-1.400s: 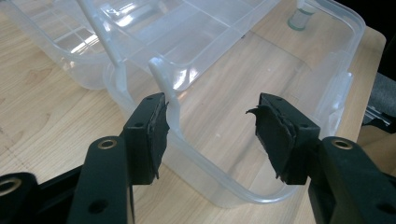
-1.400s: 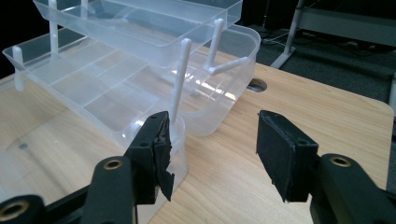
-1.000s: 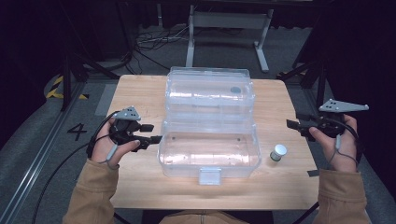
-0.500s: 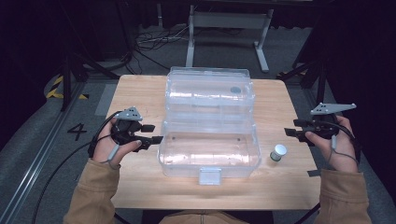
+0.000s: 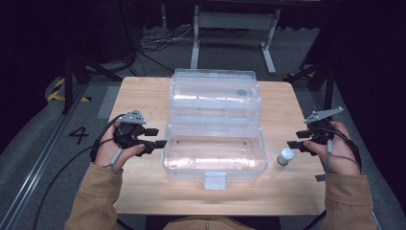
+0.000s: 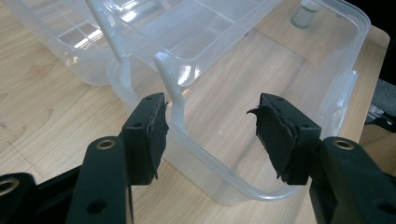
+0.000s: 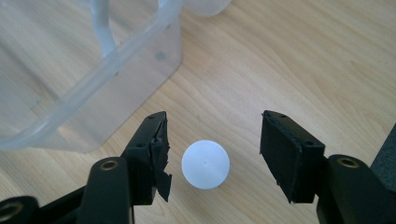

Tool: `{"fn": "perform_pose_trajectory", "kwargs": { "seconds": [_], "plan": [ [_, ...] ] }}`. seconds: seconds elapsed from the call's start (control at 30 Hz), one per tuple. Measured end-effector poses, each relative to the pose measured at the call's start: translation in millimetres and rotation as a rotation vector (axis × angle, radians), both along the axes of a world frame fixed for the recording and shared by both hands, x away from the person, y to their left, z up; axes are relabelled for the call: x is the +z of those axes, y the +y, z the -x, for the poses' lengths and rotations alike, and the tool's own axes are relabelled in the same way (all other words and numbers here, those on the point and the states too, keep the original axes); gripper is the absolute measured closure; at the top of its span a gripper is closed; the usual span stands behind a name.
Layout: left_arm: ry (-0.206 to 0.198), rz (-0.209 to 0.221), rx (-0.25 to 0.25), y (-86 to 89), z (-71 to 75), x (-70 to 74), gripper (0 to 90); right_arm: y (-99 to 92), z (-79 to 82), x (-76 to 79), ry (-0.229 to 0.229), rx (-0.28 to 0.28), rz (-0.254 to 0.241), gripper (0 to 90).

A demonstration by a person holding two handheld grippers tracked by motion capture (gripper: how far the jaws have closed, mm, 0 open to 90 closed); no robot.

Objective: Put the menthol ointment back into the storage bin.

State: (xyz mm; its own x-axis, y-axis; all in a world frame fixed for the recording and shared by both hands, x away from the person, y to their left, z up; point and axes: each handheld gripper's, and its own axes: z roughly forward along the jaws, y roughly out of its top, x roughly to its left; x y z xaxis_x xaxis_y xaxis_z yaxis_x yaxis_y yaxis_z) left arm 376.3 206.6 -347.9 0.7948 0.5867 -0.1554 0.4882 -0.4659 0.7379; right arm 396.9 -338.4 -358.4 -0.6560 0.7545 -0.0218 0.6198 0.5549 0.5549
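One round white bottle (image 7: 205, 164), clear ribbed plastic box (image 5: 213, 158), woodgrain table (image 5: 143, 191)

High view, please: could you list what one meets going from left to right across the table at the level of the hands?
Left tool → clear plastic box → small white-capped bottle → right tool, which hovers just above and beside the bottle, so those two nearly share a place.

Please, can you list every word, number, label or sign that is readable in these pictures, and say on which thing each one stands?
"4": a dark figure on the grey floor, left of the wooden table in the high view.
No other text can be read: the clear plastic box and the small white-capped bottle show no legible label.
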Motion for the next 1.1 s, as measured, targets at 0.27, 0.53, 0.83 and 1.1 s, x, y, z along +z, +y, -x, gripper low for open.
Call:
{"fn": "perform_pose_trajectory", "kwargs": {
  "seconds": [0.27, 0.53, 0.83, 1.1],
  "plan": [
    [0.004, 0.002, 0.003, 1.2, 0.5, 0.4, 43.2, 4.6, -4.9, -13.0, 0.067, 0.025, 0.073, 40.0],
    [0.006, 0.002, 0.003, 1.5, 0.3, 0.3, 42.7, 9.5, -10.0, -29.1, 0.133, 0.07, 0.138, 36.7],
    [0.005, 0.005, 0.004, 2.4, 0.5, 0.9, 42.7, 11.2, -15.3, -43.4, 0.178, 0.096, 0.173, 35.6],
    [0.005, 0.003, 0.002, 2.3, 0.5, 0.8, 42.7, 11.8, -19.4, -52.4, 0.201, 0.098, 0.185, 34.8]
  ]
}}
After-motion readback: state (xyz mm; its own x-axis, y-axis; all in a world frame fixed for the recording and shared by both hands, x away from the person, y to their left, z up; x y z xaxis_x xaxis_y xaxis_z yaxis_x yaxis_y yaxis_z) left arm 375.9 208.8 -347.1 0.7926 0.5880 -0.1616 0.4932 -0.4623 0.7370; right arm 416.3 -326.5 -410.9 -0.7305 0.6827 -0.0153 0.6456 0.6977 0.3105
